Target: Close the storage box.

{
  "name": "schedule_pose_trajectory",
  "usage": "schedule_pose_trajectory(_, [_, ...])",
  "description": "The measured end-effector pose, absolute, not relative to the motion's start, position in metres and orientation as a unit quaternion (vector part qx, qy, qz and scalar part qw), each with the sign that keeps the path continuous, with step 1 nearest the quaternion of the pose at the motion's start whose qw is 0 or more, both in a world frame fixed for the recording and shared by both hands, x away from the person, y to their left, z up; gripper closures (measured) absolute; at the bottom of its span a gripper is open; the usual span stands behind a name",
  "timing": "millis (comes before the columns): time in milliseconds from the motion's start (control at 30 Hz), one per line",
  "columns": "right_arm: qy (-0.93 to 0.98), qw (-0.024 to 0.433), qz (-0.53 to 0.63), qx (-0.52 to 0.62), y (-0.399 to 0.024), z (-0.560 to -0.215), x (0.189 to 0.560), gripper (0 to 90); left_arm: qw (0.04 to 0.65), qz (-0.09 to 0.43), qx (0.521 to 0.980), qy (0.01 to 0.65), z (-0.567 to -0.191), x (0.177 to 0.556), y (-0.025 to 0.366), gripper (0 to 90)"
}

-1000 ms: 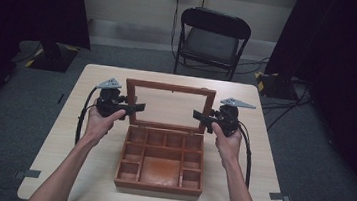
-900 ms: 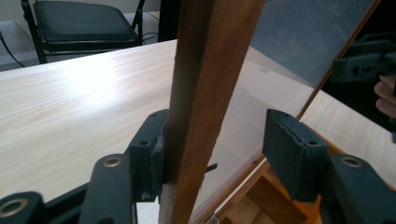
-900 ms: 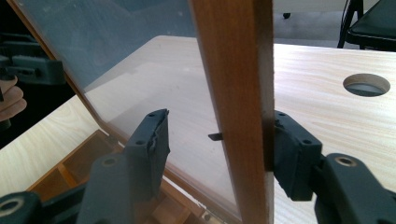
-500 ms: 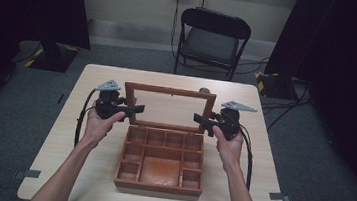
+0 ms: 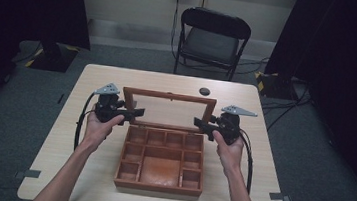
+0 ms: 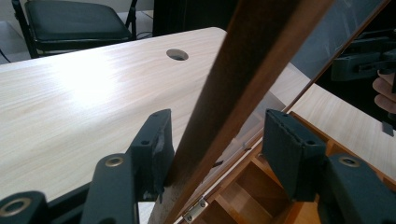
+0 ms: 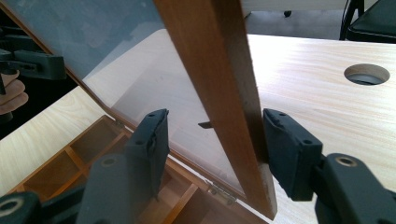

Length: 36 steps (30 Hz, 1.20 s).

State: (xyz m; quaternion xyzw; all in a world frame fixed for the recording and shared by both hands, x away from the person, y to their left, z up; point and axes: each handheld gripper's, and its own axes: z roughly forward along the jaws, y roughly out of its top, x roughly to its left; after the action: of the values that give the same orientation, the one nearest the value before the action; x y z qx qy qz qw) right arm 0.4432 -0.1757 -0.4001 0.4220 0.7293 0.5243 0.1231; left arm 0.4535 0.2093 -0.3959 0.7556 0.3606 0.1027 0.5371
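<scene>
A brown wooden box [image 5: 157, 186] with several compartments lies open on the table, its glass-paned lid [image 5: 169, 96] standing up at the far side. My left gripper [image 5: 140, 112] reaches in at the lid's left edge and my right gripper [image 5: 197, 121] at its right edge. In the left gripper view the lid's wooden frame [image 6: 247, 60] runs between the jaws of my left gripper [image 6: 215, 144], against one pad [image 6: 156, 140], with a gap to the other. In the right gripper view the frame [image 7: 205, 56] leans on one pad [image 7: 285, 149] of my right gripper [image 7: 212, 149], clear of the other.
A round cable hole [image 5: 204, 90] sits in the light wooden tabletop [image 5: 94, 167] just behind the lid. A black folding chair [image 5: 213, 36] stands beyond the far edge. Bare tabletop lies to both sides of the box.
The lid's top edge has come down a little toward the person, uncovering the round hole behind it. Both grippers have shifted slightly with it.
</scene>
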Motion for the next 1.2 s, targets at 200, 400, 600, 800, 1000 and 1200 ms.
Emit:
schedule_pose_trajectory(200, [0.734, 0.133, 0.514, 0.424, -0.173, -0.398, 0.438, 43.0, 0.537, 0.104, 0.755, 0.361, -0.397, 0.447, 0.212, 42.8])
schedule_pose_trajectory(400, [0.73, 0.13, 0.519, 0.426, -0.174, -0.397, 0.435, 41.9, 0.538, 0.108, 0.75, 0.37, -0.4, 0.442, 0.218, 39.4])
schedule_pose_trajectory(600, [0.727, 0.13, 0.522, 0.427, -0.174, -0.398, 0.434, 41.3, 0.539, 0.111, 0.745, 0.378, -0.4, 0.442, 0.222, 37.2])
schedule_pose_trajectory(800, [0.726, 0.136, 0.518, 0.431, -0.176, -0.398, 0.432, 40.6, 0.534, 0.114, 0.749, 0.376, -0.399, 0.44, 0.225, 39.2])
schedule_pose_trajectory(1000, [0.727, 0.137, 0.512, 0.437, -0.181, -0.402, 0.426, 44.1, 0.532, 0.119, 0.753, 0.368, -0.401, 0.433, 0.224, 44.7])
schedule_pose_trajectory(1200, [0.726, 0.134, 0.514, 0.437, -0.185, -0.405, 0.421, 44.0, 0.547, 0.104, 0.743, 0.372, -0.403, 0.427, 0.226, 44.4])
